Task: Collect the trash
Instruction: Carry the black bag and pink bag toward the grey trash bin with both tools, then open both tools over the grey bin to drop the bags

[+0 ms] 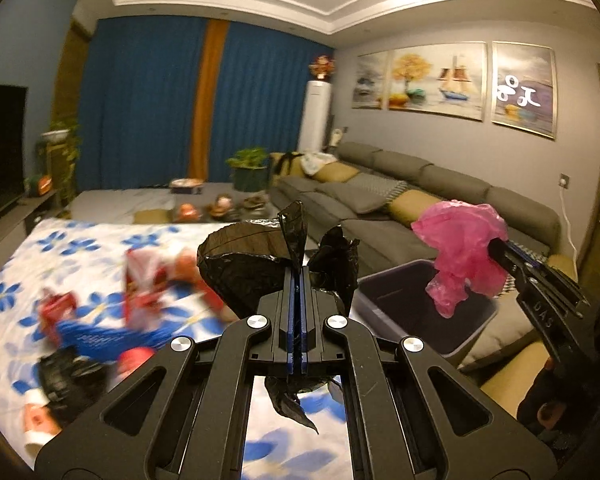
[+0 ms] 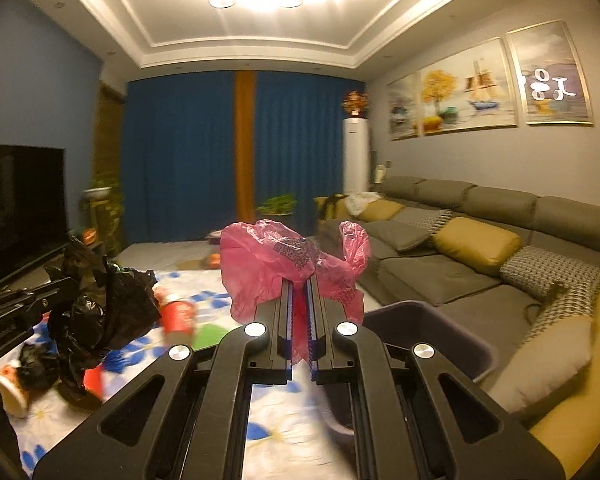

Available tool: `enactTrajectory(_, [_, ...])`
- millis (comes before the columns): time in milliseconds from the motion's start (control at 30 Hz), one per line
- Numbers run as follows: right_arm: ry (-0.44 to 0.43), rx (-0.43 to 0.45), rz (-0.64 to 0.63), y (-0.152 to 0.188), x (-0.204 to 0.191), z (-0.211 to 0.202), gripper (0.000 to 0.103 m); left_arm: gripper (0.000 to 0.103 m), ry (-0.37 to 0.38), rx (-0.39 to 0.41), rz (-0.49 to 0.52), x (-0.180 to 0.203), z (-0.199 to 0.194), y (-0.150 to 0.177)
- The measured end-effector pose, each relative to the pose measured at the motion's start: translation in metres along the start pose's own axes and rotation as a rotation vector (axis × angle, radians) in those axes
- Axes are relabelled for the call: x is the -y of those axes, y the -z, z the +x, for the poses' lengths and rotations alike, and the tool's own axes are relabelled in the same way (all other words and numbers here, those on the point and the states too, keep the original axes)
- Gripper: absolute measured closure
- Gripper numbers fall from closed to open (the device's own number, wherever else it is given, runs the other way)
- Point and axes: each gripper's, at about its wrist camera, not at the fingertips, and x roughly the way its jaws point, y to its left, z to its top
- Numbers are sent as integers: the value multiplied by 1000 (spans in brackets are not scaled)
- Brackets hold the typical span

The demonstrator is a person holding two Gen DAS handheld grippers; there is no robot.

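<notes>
right hand-held gripper [image 2: 300, 280] clamps pink bag [image 2: 260, 264] | purple bin [image 2: 452, 320] beside

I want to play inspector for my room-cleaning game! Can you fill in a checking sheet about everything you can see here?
Surface: table under a white cloth with blue flowers, littered.
Job's things: black plastic bag in the left claw; pink plastic bag in the right claw; dark purple bin beside the table, by the sofa.
Clutter: red paper cups, red and blue wrappers, more black plastic, all blurred.
Grippers: both claws shut, each pinching its bag.
Cables: one white cable hanging from a wall socket behind the sofa.
Surroundings: grey sofa with yellow cushions, blue curtains, television, potted plants, three paintings.
</notes>
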Motion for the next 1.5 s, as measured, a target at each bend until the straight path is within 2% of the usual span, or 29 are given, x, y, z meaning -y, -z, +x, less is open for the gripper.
enactTrajectory(233, [97, 10, 45, 5, 46, 11, 96, 102, 84, 0, 33, 54, 51, -8])
enactTrajectory(533, [123, -2, 85, 13, 77, 29, 96, 102, 152, -18, 69, 100, 105, -5])
enactTrajectory(1000, [134, -25, 107, 16, 98, 52, 96, 102, 217, -65, 55, 126, 160, -3])
enactTrajectory(1500, [146, -39, 117, 15, 99, 64, 96, 102, 274, -99, 52, 133, 183, 3])
